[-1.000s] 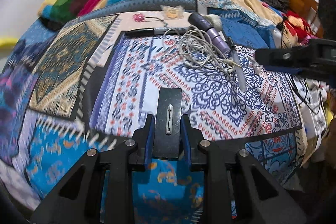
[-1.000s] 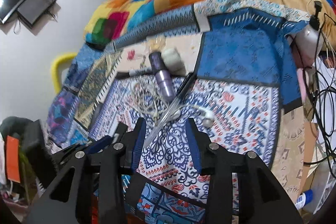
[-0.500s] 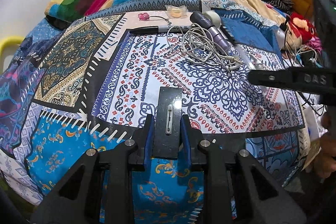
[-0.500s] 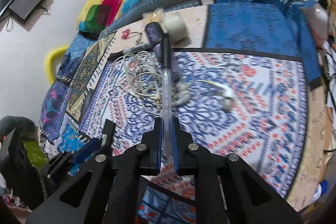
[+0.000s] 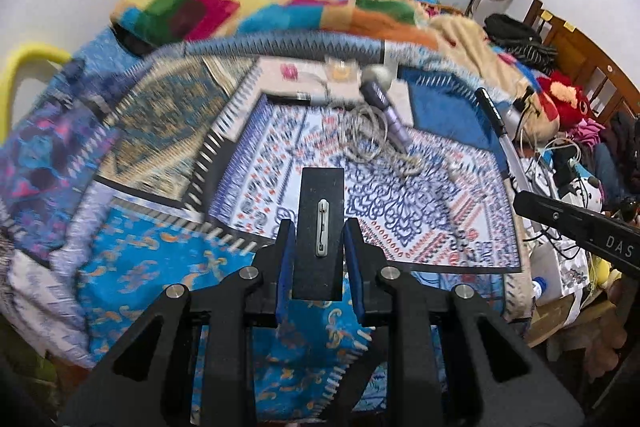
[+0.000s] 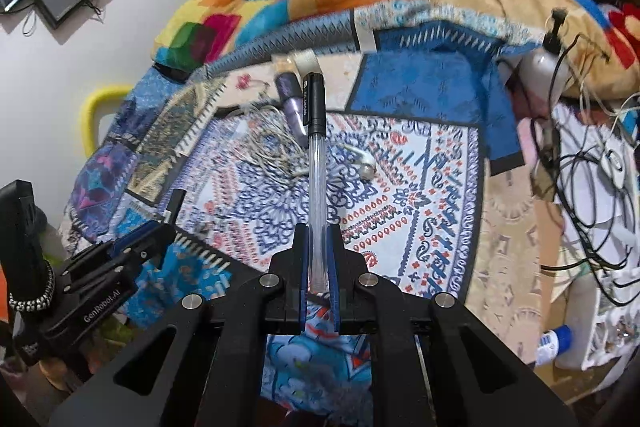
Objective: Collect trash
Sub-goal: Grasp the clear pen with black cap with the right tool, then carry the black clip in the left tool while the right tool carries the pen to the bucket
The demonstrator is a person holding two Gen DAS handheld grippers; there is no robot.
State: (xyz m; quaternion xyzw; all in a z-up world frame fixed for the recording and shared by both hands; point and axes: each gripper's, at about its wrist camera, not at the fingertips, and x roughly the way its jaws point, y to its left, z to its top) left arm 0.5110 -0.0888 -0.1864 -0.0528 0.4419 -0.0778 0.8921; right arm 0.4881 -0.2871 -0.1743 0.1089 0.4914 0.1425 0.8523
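My right gripper (image 6: 318, 255) is shut on a clear-barrelled pen with a black cap (image 6: 315, 131), held above the patterned bedspread (image 6: 404, 195); the pen also shows at the right of the left wrist view (image 5: 502, 135). My left gripper (image 5: 319, 239) is shut on a flat black rectangular piece with a small metal clip (image 5: 320, 231), over the bed's near edge. On the bed lie a purple cylinder (image 5: 386, 111), tangled white cable (image 5: 370, 143), white earbuds (image 6: 366, 167), a black marker (image 5: 290, 97) and a clear wrapper (image 5: 340, 71).
A colourful blanket (image 5: 260, 3) is piled at the far end of the bed. Cables and clutter (image 6: 592, 163) crowd the right side, with a spray bottle (image 6: 540, 63). A yellow chair frame (image 5: 24, 67) stands at the left by the wall.
My right gripper closed on the pen and lifted it off the bed. Both grippers pulled back toward the near edge; the left still holds the black piece.
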